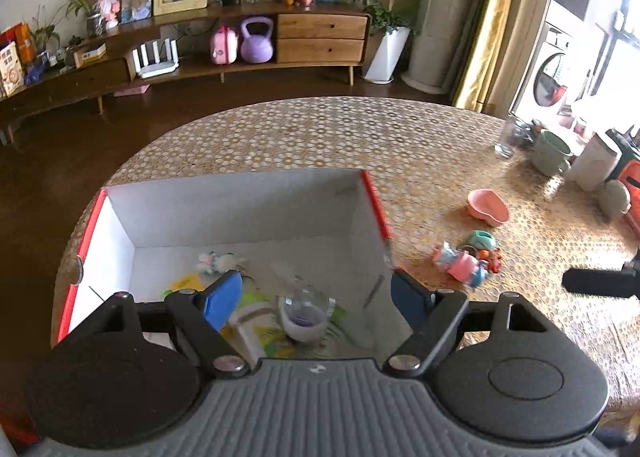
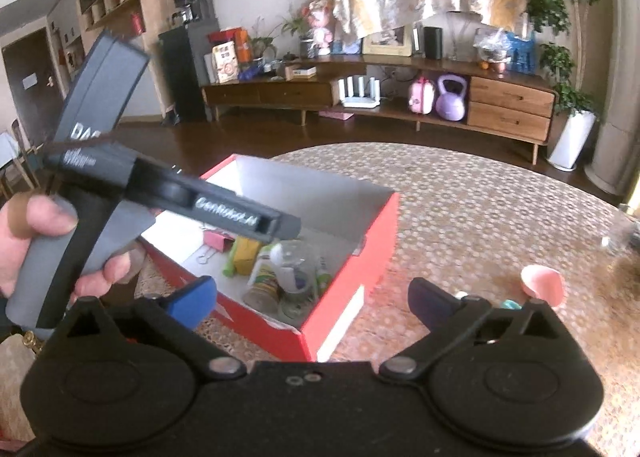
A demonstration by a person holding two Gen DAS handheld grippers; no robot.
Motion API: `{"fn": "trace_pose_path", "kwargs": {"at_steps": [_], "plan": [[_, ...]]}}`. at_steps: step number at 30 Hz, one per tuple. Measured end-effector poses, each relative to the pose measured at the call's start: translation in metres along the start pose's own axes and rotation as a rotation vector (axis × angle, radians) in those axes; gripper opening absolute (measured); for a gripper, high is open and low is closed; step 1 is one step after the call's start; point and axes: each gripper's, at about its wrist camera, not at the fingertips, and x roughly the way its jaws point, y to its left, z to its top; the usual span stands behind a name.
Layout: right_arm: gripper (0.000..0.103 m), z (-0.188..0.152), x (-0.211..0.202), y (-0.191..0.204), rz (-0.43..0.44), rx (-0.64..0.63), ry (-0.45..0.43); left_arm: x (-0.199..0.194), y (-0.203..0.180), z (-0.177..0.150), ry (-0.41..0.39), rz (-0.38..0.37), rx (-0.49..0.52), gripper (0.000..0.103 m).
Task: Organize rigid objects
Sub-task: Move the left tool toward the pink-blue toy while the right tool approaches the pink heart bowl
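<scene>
A red box with a white inside (image 1: 248, 209) stands on the patterned table; it also shows in the right wrist view (image 2: 352, 257). In it lie a clear glass cup (image 1: 306, 315), a green-labelled bottle (image 1: 256, 321), a small plush toy (image 1: 216, 261) and a pink binder clip (image 2: 214, 241). My left gripper (image 1: 316, 299) is open above the box, over the cup, holding nothing. My right gripper (image 2: 312, 303) is open and empty over the box's near corner. A pink bowl (image 1: 488, 207) and small colourful toys (image 1: 466, 263) lie on the table right of the box.
A glass (image 1: 508, 137), a green mug (image 1: 552, 153) and white containers (image 1: 596, 163) stand at the table's far right. The other gripper's black tip (image 1: 600, 283) shows at the right edge. The left hand and its gripper body (image 2: 100, 177) fill the right view's left side. A wooden sideboard (image 1: 320, 37) stands behind.
</scene>
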Motion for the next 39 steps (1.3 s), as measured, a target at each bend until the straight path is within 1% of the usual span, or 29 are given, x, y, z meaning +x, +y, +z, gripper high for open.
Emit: {"fn": "trace_pose_path", "kwargs": {"at_steps": [3, 5, 8, 9, 10, 12, 16, 19, 23, 28, 33, 39], "plan": [[0.102, -0.005, -0.013, -0.014, -0.022, 0.027, -0.019, -0.005, -0.018, -0.006, -0.025, -0.011, 0.035, 0.082], [0.102, -0.007, -0.018, -0.025, -0.042, 0.04, -0.023, -0.008, -0.03, -0.009, -0.039, -0.042, 0.043, 0.083], [0.102, -0.013, -0.027, -0.041, -0.085, 0.055, -0.033, -0.008, -0.046, -0.012, -0.051, -0.074, 0.055, 0.087], [0.102, -0.015, -0.029, -0.046, -0.1, 0.06, -0.037, -0.007, -0.051, -0.013, -0.054, -0.079, 0.059, 0.091], [0.102, -0.017, -0.031, -0.053, -0.115, 0.066, -0.041, -0.006, -0.057, -0.013, -0.057, -0.084, 0.061, 0.091], [0.102, -0.023, -0.036, -0.068, -0.156, 0.087, -0.043, -0.002, -0.068, -0.014, -0.069, -0.096, 0.062, 0.091], [0.102, -0.034, -0.041, -0.1, -0.208, 0.137, -0.04, 0.008, -0.086, -0.016, -0.073, -0.11, 0.067, 0.092], [0.102, -0.038, -0.042, -0.121, -0.241, 0.161, -0.037, 0.02, -0.102, -0.019, -0.066, -0.103, 0.078, 0.092], [0.102, -0.042, -0.037, -0.151, -0.254, 0.209, -0.024, 0.036, -0.114, -0.021, -0.044, -0.139, 0.048, 0.092], [0.102, -0.046, -0.024, -0.18, -0.25, 0.242, -0.001, 0.057, -0.138, -0.028, -0.047, -0.165, 0.085, 0.092], [0.102, -0.049, -0.01, -0.201, -0.253, 0.255, 0.019, 0.078, -0.154, -0.034, -0.062, -0.164, 0.12, 0.092], [0.1, -0.05, 0.014, -0.217, -0.242, 0.264, 0.05, 0.111, -0.16, -0.036, -0.043, -0.129, 0.09, 0.092]]}}
